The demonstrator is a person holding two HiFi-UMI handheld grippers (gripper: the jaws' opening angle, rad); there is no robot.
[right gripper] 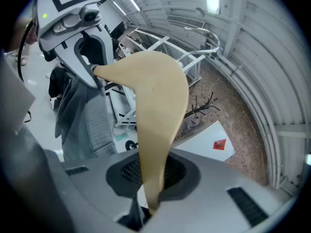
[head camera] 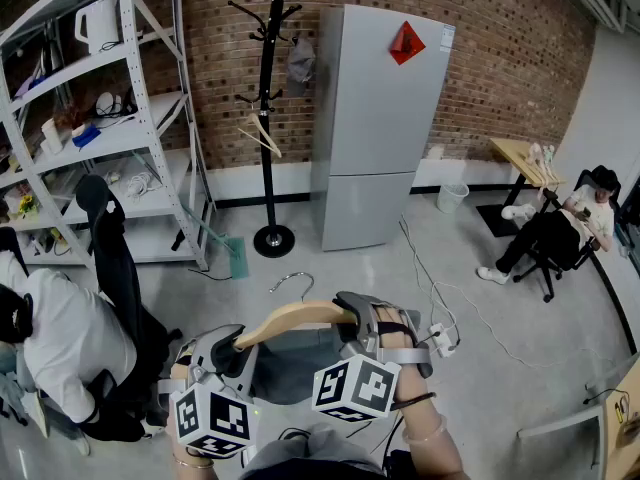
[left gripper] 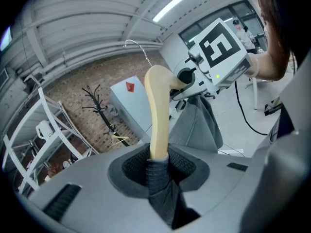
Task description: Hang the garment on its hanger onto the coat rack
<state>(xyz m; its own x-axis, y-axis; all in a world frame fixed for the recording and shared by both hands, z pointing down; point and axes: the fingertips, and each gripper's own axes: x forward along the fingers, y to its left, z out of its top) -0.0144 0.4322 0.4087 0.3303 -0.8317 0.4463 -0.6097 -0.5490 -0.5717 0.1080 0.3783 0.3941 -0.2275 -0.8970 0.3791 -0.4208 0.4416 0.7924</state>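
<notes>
I hold a pale wooden hanger (head camera: 298,318) level between both grippers, its metal hook (head camera: 290,282) pointing away from me. A grey garment (head camera: 290,366) hangs from it. My left gripper (head camera: 238,344) is shut on the hanger's left end, with grey fabric pinched in as well (left gripper: 158,161). My right gripper (head camera: 352,316) is shut on the bare wood of the right end (right gripper: 150,188). The black coat rack (head camera: 270,118) stands far ahead by the brick wall, and another wooden hanger (head camera: 260,134) hangs from one of its pegs.
A grey fridge (head camera: 375,118) stands right of the rack and metal shelving (head camera: 110,118) left of it. A dark garment drapes over a chair (head camera: 112,258) beside a seated person (head camera: 50,338). Another person (head camera: 555,233) sits at far right. Cables (head camera: 450,308) lie on the floor.
</notes>
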